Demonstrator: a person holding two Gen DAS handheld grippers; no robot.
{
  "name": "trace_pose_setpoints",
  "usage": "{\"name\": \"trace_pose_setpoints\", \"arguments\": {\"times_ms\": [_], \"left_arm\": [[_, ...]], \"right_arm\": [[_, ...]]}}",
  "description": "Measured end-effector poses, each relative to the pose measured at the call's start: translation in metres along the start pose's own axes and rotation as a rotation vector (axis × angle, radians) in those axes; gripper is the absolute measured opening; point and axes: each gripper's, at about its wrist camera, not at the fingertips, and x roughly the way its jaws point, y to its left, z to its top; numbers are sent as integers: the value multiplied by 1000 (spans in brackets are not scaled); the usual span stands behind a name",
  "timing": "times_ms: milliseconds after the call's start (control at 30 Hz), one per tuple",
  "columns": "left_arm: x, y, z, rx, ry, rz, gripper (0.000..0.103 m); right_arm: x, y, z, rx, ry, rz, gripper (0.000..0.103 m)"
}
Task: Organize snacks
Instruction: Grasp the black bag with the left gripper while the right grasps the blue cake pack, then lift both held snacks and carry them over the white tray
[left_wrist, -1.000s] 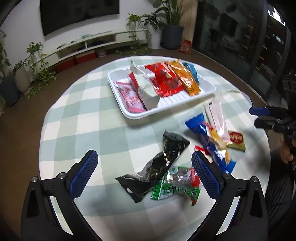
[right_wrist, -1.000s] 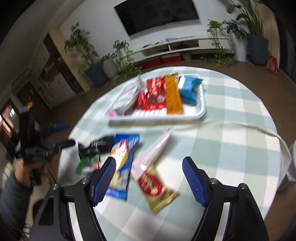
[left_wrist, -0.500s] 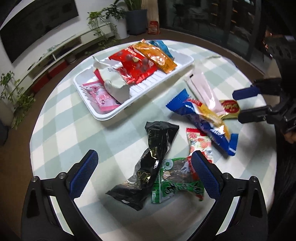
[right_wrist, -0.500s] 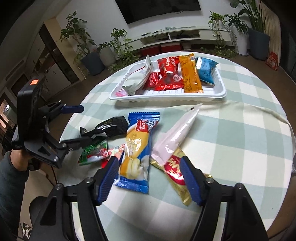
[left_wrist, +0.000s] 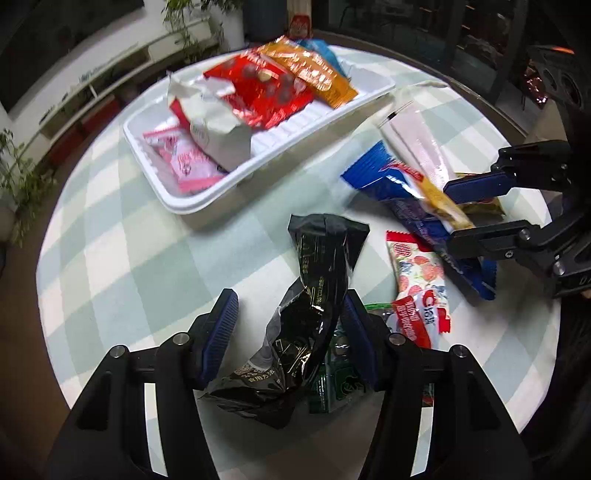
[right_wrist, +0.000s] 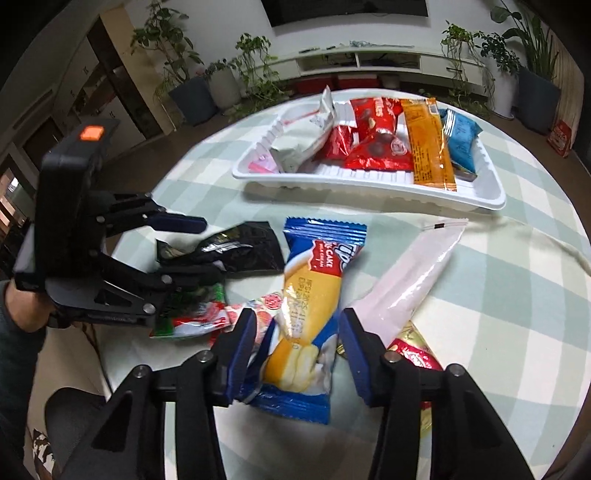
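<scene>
In the left wrist view my left gripper (left_wrist: 288, 332) straddles the black packet (left_wrist: 321, 266). Its jaws are closing; the right pad touches the foil and a gap shows at the left pad. In the right wrist view the same gripper (right_wrist: 210, 247) hangs over that black packet (right_wrist: 229, 247). My right gripper (right_wrist: 297, 339) is closing around the blue cake packet (right_wrist: 310, 295), which lies flat between its pads. From the left wrist view this gripper (left_wrist: 448, 214) sits over the blue packet (left_wrist: 402, 192). The white tray (right_wrist: 369, 188) holds several snacks.
A long pink packet (right_wrist: 417, 273), a gold-red packet (right_wrist: 413, 354), a strawberry packet (left_wrist: 417, 280) and a green packet (left_wrist: 340, 380) lie loose on the round checked tablecloth (left_wrist: 147, 258). The table's edge runs just behind both grippers. Potted plants and a low shelf stand beyond.
Both grippers have come down toward the table and their jaws have narrowed. The left now brackets the black packet, and the right now brackets the blue cake packet.
</scene>
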Motion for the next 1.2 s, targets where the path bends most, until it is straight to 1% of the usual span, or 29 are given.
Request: {"name": "trace_pose_setpoints", "arguments": {"times_ms": [33,133,200,233,367,433,533,567,667,767,967,1100,1200], "left_arm": [[3,1,1,-7,16,2,56],[7,2,5,-13,30,5,56],[8,2,6,-19,37,-14,44],[9,1,8,-22,41,-20,43],[16,-6,14,-12,74,-18,37],[18,-6,17,-14,89,-16,37],[18,-8,19,-14,101,-18,36],[17,-8,19,-15,103,-22,33],[17,-13,21,-12,98,-13,28],[16,-15,19,-17,86,1,25],[11,-17,11,-48,63,-9,24],[3,-11,6,-79,40,-15,21],[-1,-9,2,-90,38,-10,21]], "right_arm": [[3,-1,1,7,10,-3,49],[9,-2,3,15,34,-7,46],[13,-1,4,14,52,-16,44],[15,-1,5,17,61,-16,42],[20,-4,7,41,81,1,36],[22,-6,7,47,94,11,33],[20,-10,6,68,92,28,31],[20,-10,6,73,88,32,31],[17,-11,5,77,79,41,30],[11,-12,4,87,60,50,30],[-3,-16,3,98,29,58,30],[-9,-16,3,101,14,61,30],[-11,-17,0,107,10,59,30]]}}
